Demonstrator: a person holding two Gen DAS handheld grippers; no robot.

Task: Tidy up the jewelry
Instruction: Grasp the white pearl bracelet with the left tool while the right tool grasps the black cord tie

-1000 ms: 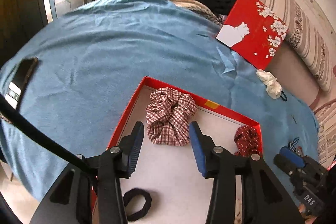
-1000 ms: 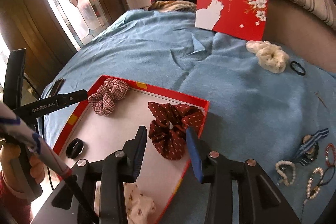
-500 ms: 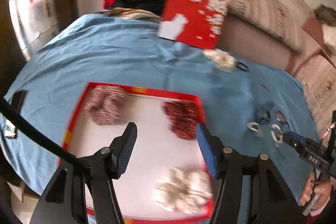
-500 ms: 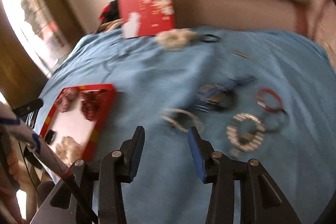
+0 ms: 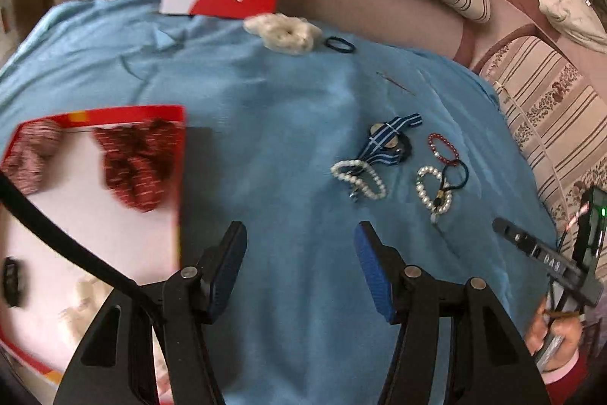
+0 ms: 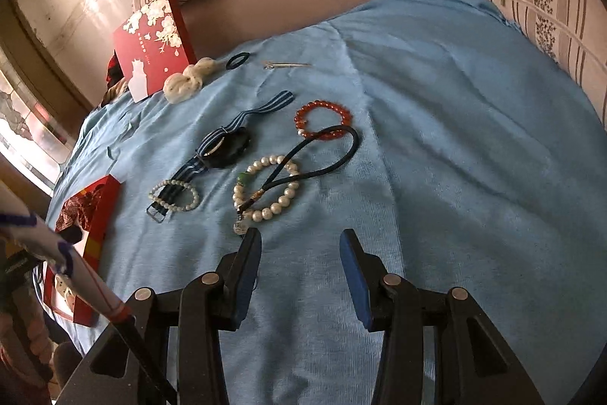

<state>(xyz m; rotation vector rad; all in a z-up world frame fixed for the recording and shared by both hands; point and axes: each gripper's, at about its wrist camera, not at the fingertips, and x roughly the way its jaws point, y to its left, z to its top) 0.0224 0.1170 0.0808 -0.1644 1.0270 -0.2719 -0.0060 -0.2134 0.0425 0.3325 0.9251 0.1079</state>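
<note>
Both jaws gape wide and empty, having swung off the red box [image 5: 125, 110] toward the pearl bracelet [image 6: 265, 188], which I judge my next pickup.

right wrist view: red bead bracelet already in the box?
No, the red bead bracelet lies on the blue cloth, well apart from the red box.

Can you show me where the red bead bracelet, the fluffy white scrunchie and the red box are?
red bead bracelet [image 6: 323, 121]: right wrist view, on its beads.
fluffy white scrunchie [image 5: 282, 31]: left wrist view, its middle.
red box [image 5: 125, 111]: left wrist view, its far rim.
</note>
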